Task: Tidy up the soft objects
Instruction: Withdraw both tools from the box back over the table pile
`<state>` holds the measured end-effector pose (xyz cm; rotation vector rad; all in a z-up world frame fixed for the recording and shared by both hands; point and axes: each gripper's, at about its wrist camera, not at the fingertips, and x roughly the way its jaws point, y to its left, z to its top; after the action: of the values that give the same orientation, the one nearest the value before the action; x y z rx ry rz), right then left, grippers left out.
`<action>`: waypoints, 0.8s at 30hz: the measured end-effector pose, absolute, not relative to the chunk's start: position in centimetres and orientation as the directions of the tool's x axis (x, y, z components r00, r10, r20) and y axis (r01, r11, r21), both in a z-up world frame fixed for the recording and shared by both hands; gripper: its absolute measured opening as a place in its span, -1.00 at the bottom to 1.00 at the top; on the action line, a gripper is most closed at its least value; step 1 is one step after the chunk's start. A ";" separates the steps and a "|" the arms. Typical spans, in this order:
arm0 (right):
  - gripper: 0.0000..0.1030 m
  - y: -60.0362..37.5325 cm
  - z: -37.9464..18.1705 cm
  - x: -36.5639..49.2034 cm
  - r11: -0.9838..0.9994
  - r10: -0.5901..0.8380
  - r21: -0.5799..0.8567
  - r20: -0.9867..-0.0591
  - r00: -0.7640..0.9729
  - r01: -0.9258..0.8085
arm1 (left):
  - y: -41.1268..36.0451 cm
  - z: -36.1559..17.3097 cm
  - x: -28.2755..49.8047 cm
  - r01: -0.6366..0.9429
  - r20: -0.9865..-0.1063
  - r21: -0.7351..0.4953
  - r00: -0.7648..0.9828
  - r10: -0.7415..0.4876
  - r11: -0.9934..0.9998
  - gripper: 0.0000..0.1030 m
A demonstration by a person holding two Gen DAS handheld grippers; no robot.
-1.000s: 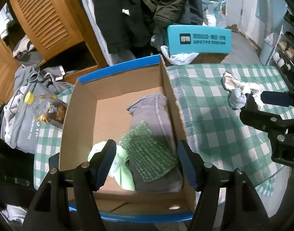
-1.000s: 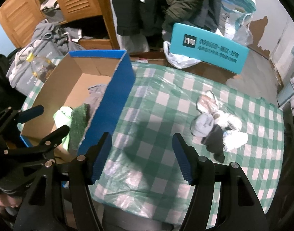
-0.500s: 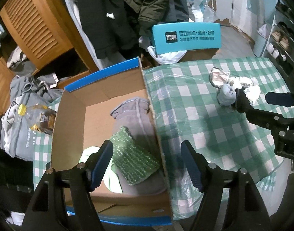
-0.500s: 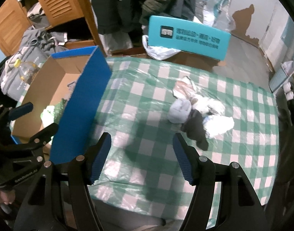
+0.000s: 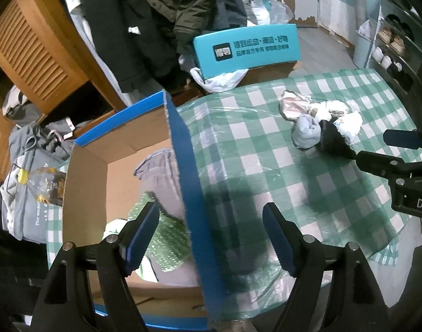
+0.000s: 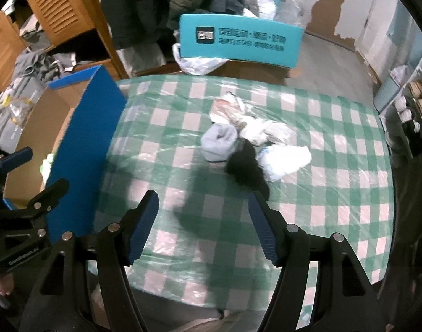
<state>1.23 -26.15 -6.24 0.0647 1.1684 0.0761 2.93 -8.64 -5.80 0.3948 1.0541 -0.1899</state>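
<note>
A blue-edged cardboard box [image 5: 183, 149] stands on the left of the checked table [image 5: 252, 166] and holds a grey cloth [image 5: 155, 166], a green textured cloth [image 5: 166, 235] and a pale green cloth. A pile of soft things lies on the table: a grey sock [image 6: 219, 144], a black sock [image 6: 246, 168], white cloths [image 6: 282, 157] and a pinkish piece [image 6: 224, 108]. My left gripper [image 5: 211, 232] is open and empty, straddling the box's right wall. My right gripper [image 6: 202, 221] is open and empty, just short of the pile.
A teal box [image 6: 238, 41] and a white plastic bag [image 6: 199, 63] sit behind the table. Dark coats hang behind them. A wooden louvred cabinet [image 5: 36, 55], grey clothes and a bottle [image 5: 42, 182] are at the left. A shoe rack [image 5: 396, 44] stands at the right.
Both grippers have moved right and forward. The left one went from over the box's inside to over its right wall. The sock pile is closer to the right gripper. Both stayed open.
</note>
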 end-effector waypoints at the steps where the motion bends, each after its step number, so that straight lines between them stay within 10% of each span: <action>1: 0.30 -26.6 -6.4 1.2 0.996 0.091 0.091 -0.917 0.388 -0.017 | -9.0 -5.9 2.9 0.343 -0.875 0.224 0.483 0.033 0.912 0.53; 24: 0.31 -34.3 -9.7 1.6 0.980 0.040 0.099 -0.947 0.318 0.172 | -14.2 -8.6 5.0 0.395 -0.914 0.173 0.407 -0.003 0.902 0.55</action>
<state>1.60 -34.27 -9.72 0.1943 1.2468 -0.0877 4.95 -14.17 -8.59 0.3929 1.1313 -0.2593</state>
